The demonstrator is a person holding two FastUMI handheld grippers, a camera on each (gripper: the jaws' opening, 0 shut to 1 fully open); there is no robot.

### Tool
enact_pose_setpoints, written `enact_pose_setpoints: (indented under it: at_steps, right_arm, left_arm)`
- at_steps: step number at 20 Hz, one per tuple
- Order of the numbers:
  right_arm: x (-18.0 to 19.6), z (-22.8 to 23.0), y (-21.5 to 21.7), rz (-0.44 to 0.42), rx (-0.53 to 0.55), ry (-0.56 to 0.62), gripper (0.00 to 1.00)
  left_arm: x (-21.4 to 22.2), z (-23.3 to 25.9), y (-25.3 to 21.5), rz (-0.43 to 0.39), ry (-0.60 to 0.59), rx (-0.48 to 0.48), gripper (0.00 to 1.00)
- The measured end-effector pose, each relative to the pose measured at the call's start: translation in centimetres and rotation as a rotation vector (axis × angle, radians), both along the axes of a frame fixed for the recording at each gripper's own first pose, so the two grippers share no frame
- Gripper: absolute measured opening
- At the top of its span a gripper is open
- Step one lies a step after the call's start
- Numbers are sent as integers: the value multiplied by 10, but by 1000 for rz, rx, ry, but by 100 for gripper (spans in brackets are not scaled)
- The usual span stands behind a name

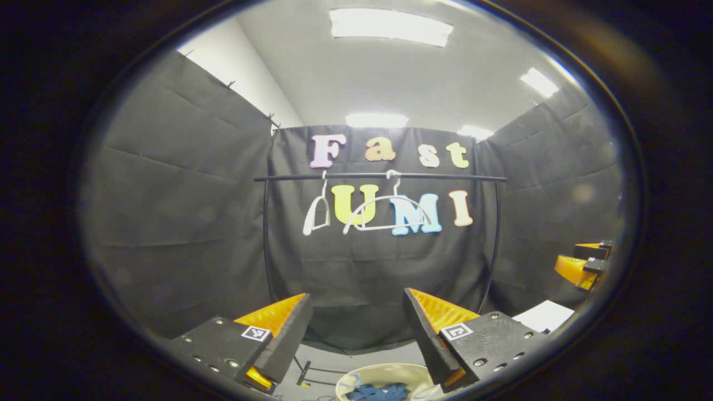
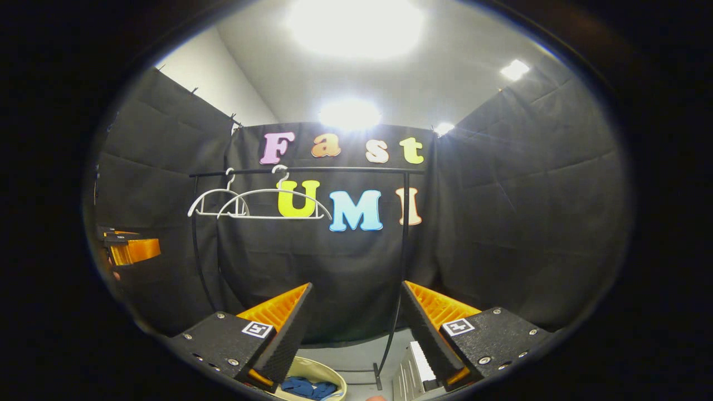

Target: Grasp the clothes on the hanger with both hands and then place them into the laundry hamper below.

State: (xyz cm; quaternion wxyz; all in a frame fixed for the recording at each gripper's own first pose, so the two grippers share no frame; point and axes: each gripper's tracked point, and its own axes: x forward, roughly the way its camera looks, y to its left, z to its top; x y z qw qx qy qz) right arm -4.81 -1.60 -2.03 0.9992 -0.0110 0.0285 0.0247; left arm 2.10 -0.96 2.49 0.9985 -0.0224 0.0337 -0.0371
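Blue clothes [image 1: 380,392] already bunched in cream laundry hamper [image 1: 356,379] on floor below rail [image 1: 379,176]. Judged soft, light, floppy; w/ no stiff edge, best pinched at a thick fold. No clear long axis, crumpled heap. White hangers [image 2: 273,203] bare on rail. Left gripper [image 1: 356,328] spread, holding nothing; right gripper [image 2: 356,326] spread, likewise.

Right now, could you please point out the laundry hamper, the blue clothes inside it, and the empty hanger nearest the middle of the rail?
laundry hamper [image 1: 384,370]: left gripper view, on its pale rim.
blue clothes [image 2: 303,386]: right gripper view, on the crumpled fabric inside the hamper.
empty hanger [image 2: 273,193]: right gripper view, on its white curved shoulder.
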Motion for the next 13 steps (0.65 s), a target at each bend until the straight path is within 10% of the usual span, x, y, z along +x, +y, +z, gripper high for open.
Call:
enact_pose_setpoints:
  at_steps: [13]
  right_arm:
    - [-4,0,4,27,-8,-14,93]
  left_arm:
    - [-24,10,5,29,-19,23,94]
